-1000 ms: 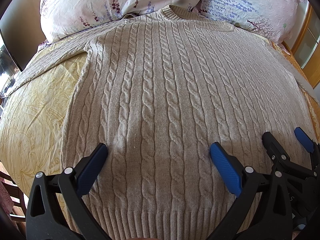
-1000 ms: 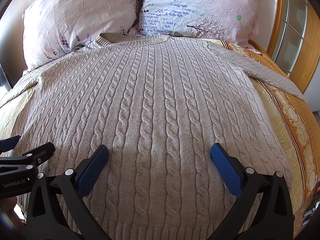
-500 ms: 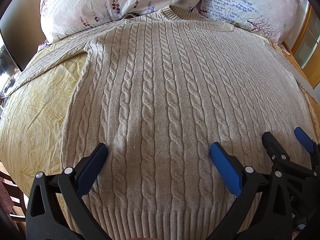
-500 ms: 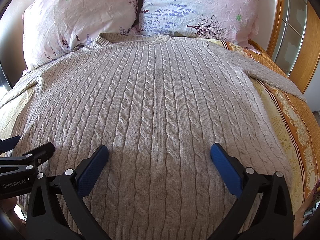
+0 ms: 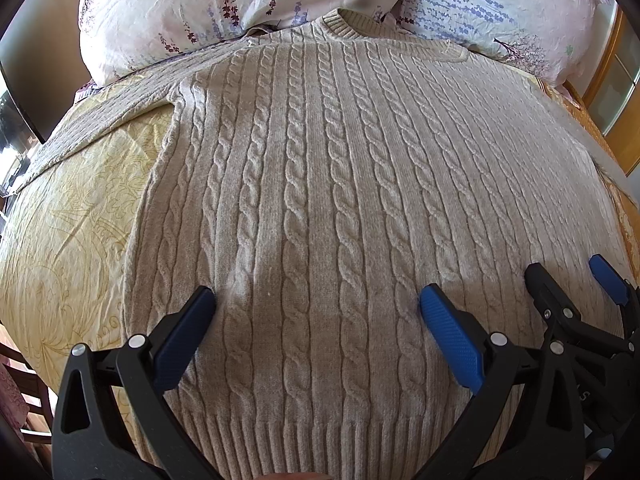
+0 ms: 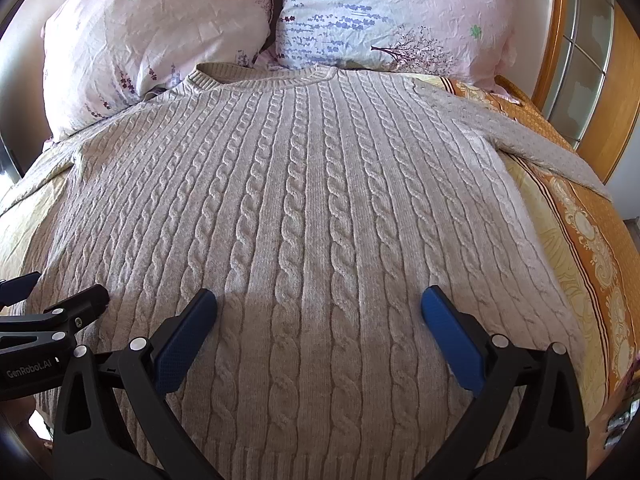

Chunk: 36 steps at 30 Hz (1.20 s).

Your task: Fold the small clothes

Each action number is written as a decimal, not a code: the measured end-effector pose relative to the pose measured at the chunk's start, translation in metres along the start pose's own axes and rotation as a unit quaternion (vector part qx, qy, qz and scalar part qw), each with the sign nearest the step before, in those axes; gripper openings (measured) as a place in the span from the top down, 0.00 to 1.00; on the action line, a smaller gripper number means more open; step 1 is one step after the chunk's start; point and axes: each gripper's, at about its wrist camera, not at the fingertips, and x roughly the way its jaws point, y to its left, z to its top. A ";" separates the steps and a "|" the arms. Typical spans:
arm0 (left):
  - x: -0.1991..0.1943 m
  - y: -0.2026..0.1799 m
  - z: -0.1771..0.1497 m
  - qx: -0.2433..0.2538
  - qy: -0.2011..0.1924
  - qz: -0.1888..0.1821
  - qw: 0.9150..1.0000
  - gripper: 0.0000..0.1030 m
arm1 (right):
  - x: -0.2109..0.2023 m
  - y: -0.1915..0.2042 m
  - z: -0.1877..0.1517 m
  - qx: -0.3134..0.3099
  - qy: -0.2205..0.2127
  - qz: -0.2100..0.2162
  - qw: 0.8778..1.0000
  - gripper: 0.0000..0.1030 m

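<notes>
Left wrist view: the left tool [image 5: 316,304] gapes wide over the beige cable-knit sweater [image 5: 320,184], spread flat on the bed [image 5: 72,220]; right tool [image 5: 568,284] near right

Right wrist view: right tool [image 6: 318,306] wide above the sweater's [image 6: 304,200] hem, pillows [image 6: 380,20] far

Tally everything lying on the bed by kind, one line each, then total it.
Sweater: 1
Floral pillows: 2, left and right
Total: 3
</notes>
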 end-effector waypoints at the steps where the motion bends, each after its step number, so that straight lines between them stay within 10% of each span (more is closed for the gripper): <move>1: 0.000 0.000 0.000 0.000 0.001 0.000 1.000 0.02 | 0.000 0.000 0.000 0.000 0.003 0.000 1.000 0.01; 21: 0.001 -0.003 0.007 0.017 -0.003 0.008 1.000 0.02 | 0.003 -0.006 0.006 -0.050 0.050 0.051 0.996 0.01; 26: -0.005 0.007 0.033 -0.002 -0.041 -0.018 0.999 0.02 | -0.014 -0.058 0.034 0.027 -0.009 0.098 0.995 0.01; 30: -0.009 0.010 0.056 -0.002 -0.098 0.012 0.995 0.02 | -0.022 -0.142 0.064 0.172 -0.055 0.145 0.973 0.01; 36: 0.017 0.018 0.072 -0.016 -0.097 -0.002 0.995 0.02 | 0.025 -0.249 0.083 0.377 -0.030 0.190 0.906 0.23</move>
